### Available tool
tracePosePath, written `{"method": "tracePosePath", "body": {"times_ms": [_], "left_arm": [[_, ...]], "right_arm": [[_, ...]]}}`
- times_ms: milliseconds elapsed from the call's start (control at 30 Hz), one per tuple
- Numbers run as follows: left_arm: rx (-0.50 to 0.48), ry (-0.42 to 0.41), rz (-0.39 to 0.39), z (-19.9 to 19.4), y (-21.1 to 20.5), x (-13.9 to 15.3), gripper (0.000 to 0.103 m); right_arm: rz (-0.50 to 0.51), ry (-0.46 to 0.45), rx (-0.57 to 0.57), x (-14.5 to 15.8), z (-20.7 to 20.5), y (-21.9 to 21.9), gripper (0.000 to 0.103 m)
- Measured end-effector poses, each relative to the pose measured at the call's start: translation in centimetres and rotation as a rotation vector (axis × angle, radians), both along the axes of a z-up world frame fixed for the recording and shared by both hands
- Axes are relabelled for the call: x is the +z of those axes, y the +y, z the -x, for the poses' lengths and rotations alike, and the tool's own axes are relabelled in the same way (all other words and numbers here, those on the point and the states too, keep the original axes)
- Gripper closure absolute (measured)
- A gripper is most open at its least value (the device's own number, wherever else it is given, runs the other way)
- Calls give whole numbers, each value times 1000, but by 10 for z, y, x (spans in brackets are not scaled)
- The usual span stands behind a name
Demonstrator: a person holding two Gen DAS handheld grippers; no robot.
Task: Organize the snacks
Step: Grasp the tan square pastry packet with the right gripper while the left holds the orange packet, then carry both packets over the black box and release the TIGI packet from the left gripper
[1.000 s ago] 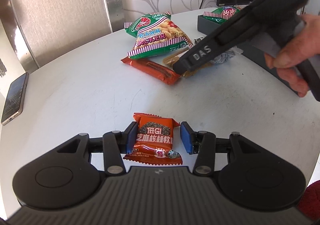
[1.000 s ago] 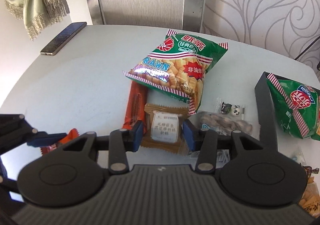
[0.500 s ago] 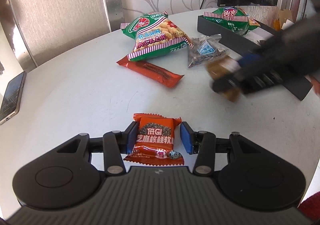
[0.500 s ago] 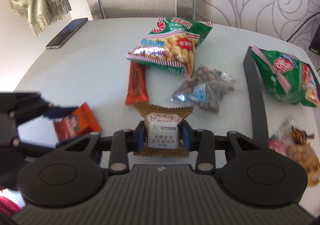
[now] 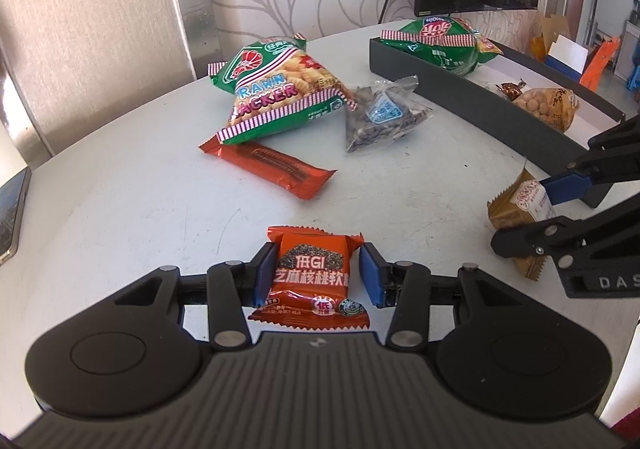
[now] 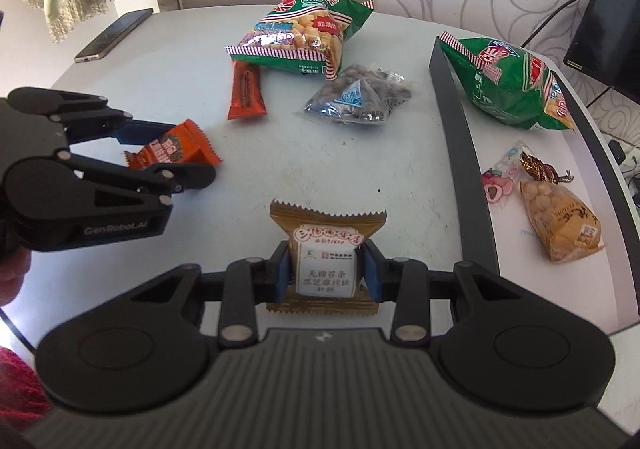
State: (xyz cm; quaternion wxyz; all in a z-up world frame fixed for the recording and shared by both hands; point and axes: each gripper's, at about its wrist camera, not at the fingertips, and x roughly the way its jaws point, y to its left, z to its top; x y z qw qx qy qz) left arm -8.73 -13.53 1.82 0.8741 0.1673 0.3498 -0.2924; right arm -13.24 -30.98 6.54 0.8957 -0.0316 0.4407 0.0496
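1. Grip on the left: the left gripper [image 5: 318,277] is clenched on an orange snack packet [image 5: 311,278], its 2 blue pads [image 5: 267,274] pressed against the packet's sides. The packet sits squarely between the fingers, with its top edge poking out ahead of the tips and its bottom seam tucked back toward the gripper body.
2. Grip on the right: the right gripper [image 6: 326,271] is clamped on a gold snack packet [image 6: 327,257], held the same way, pad to each side, with the serrated top edge standing ahead of the fingertips.
3. Ahead of the right gripper lie a clear bag of dark nuts [image 6: 358,95] and, farther on, a green prawn cracker bag [image 6: 304,31] with a long red bar [image 6: 245,91] beside it, its far end tucked under that bag's edge.
4. To the right of the right gripper, and just beside it, runs the dark wall of a tray [image 6: 460,125]. Inside the tray are a second green bag [image 6: 516,85], a peanut packet [image 6: 560,217] and small wrapped sweets [image 6: 498,181].
5. To the left of the right gripper, the left gripper hangs over the white table [image 6: 168,97] with its orange packet, well apart from the tray.
6. A phone [image 6: 114,35] lies far ahead and left, near the table's edge.
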Motion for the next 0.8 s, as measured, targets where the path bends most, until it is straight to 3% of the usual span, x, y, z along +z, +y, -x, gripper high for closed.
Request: {"method": "tracePosePath", "body": {"times_ms": [67, 800], "left_arm": [[-11, 7, 3, 0, -1, 0, 60], [-69, 4, 28, 2, -9, 8, 61]], "right_arm": [[-3, -1, -6, 2, 3, 2, 63], [-29, -85, -100, 36, 36, 16, 63]]}}
